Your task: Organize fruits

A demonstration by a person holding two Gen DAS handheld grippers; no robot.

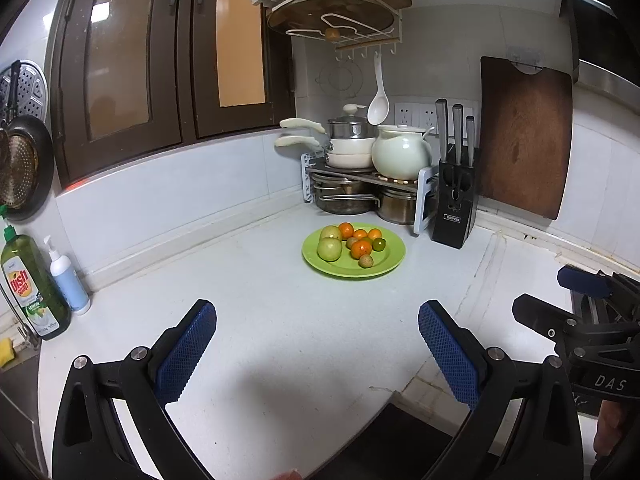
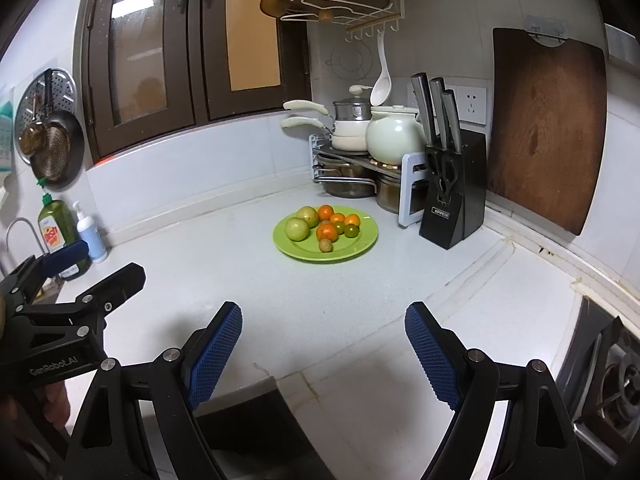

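Note:
A green plate [image 1: 384, 266] [image 2: 360, 245] sits on the white counter near the back corner. On it lie two green apples [image 1: 329, 249] [image 2: 297, 229], several oranges [image 1: 361, 249] [image 2: 327, 232], a small green citrus [image 1: 378, 245] [image 2: 351, 231] and a small brown fruit [image 1: 365, 261] [image 2: 325, 245]. My left gripper [image 1: 316, 318] is open and empty, well short of the plate. My right gripper [image 2: 323, 320] is open and empty, also short of the plate. Each gripper shows at the edge of the other's view: the right one [image 1: 560, 300], the left one [image 2: 104, 264].
A black knife block [image 1: 454, 200] [image 2: 452, 196] and a pot rack with pots and a white teapot [image 1: 402, 152] [image 2: 394, 138] stand behind the plate. A wooden cutting board [image 1: 524, 136] [image 2: 548, 128] leans on the wall. Soap bottles [image 1: 36, 284] [image 2: 56, 228] stand left. A gas stove [image 2: 612, 384] is at right.

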